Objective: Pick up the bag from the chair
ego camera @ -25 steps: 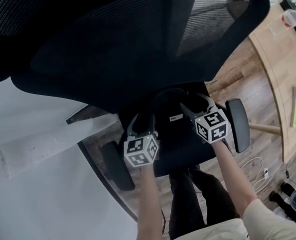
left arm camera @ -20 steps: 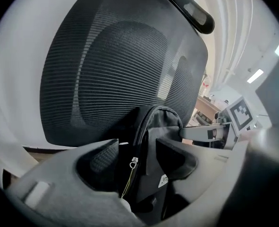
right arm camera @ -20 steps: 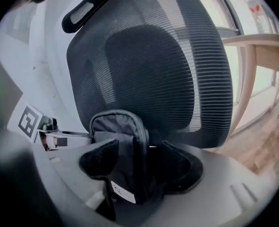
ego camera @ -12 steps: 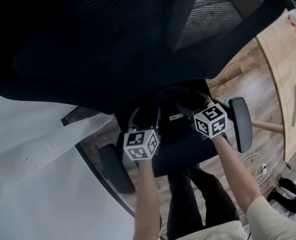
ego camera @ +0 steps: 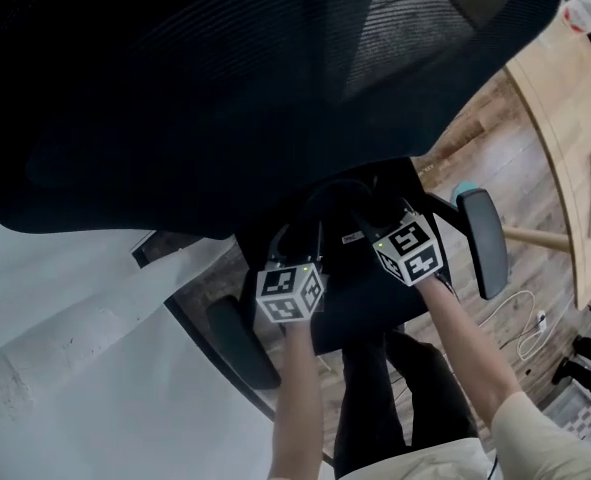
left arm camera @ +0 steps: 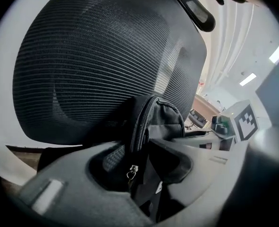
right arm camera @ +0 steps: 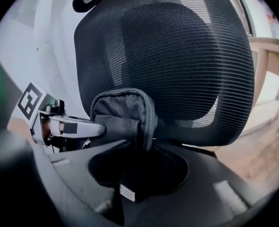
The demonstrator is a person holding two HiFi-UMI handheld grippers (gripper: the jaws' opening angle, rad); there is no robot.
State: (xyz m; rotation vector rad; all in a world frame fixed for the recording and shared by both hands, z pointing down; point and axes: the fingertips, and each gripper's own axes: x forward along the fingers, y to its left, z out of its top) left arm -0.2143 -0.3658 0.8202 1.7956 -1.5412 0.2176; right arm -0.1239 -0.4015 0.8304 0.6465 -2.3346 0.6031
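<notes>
A black bag (ego camera: 337,206) stands on the seat of a black mesh office chair (ego camera: 275,88), against its backrest. My left gripper (ego camera: 297,240) is shut on the bag's left zippered edge (left arm camera: 138,126), with the zipper pull hanging between the jaws (left arm camera: 135,168). My right gripper (ego camera: 377,216) is shut on the bag's right side, with dark fabric and a small white label (right arm camera: 126,193) pinched between its jaws (right arm camera: 130,174). The bag (right arm camera: 122,110) rises upright in front of the mesh back (right arm camera: 177,56). Each gripper's marker cube shows in the other's view.
The chair's armrests (ego camera: 480,243) (ego camera: 240,343) flank the grippers. A curved wooden table (ego camera: 565,118) with small items is at the right. A white cable (ego camera: 520,333) lies on the wood floor. A white wall base (ego camera: 75,368) is at the left.
Both grippers keep their hold on the bag. The right gripper has drawn slightly left, toward the left one, and the head view has shifted a little.
</notes>
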